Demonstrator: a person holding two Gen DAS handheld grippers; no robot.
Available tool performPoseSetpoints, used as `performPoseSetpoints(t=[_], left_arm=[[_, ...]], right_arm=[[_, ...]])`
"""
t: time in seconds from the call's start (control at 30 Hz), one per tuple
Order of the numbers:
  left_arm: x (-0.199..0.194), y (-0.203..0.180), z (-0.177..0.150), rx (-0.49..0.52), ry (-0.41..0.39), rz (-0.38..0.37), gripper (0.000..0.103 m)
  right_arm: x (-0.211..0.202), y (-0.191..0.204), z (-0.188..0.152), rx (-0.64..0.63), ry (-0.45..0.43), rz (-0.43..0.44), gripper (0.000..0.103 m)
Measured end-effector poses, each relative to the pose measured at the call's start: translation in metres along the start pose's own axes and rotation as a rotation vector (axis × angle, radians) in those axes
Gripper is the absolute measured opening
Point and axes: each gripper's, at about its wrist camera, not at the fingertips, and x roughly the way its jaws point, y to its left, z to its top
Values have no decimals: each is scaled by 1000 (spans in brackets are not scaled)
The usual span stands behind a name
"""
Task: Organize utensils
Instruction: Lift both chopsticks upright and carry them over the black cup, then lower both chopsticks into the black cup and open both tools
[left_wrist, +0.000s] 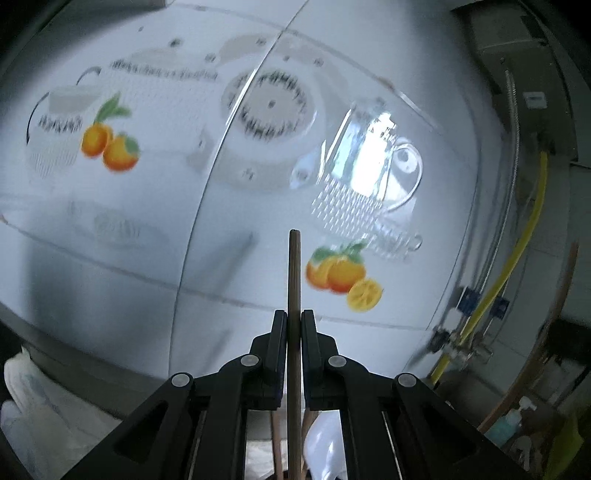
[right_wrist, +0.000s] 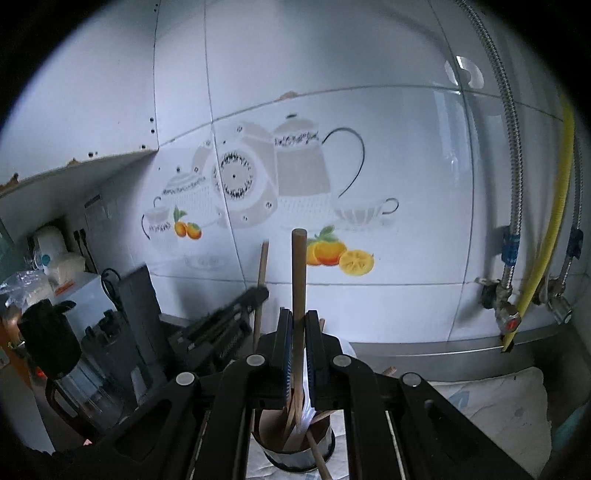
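My left gripper (left_wrist: 294, 317) is shut on a thin wooden utensil handle (left_wrist: 294, 273) that stands upright before the tiled wall. My right gripper (right_wrist: 298, 317) is shut on a thicker wooden utensil handle (right_wrist: 298, 273), also upright. Below the right gripper a round utensil holder (right_wrist: 295, 448) holds several wooden utensils and a white plastic one (right_wrist: 306, 413). The left gripper (right_wrist: 236, 314) shows in the right wrist view at left, with its thin handle (right_wrist: 262, 273) rising above it. The utensils' lower ends are hidden.
The tiled wall carries teapot and orange decals (right_wrist: 295, 177). A yellow hose (right_wrist: 550, 221) and metal pipes with valves (right_wrist: 508, 317) run down at right. A black kettle (right_wrist: 51, 343) and appliances stand at left. A white cloth (right_wrist: 498, 402) covers the counter.
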Motion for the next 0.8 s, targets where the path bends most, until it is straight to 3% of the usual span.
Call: performPoseSetpoints(t=[0.47, 0.8], left_arm=[[11, -2, -22, 6, 38, 13, 7], [-4, 2, -39, 27, 95, 22, 7]], right_arm=[[21, -1, -26, -10, 96, -27, 9], [19, -6, -31, -5, 132, -32, 9]])
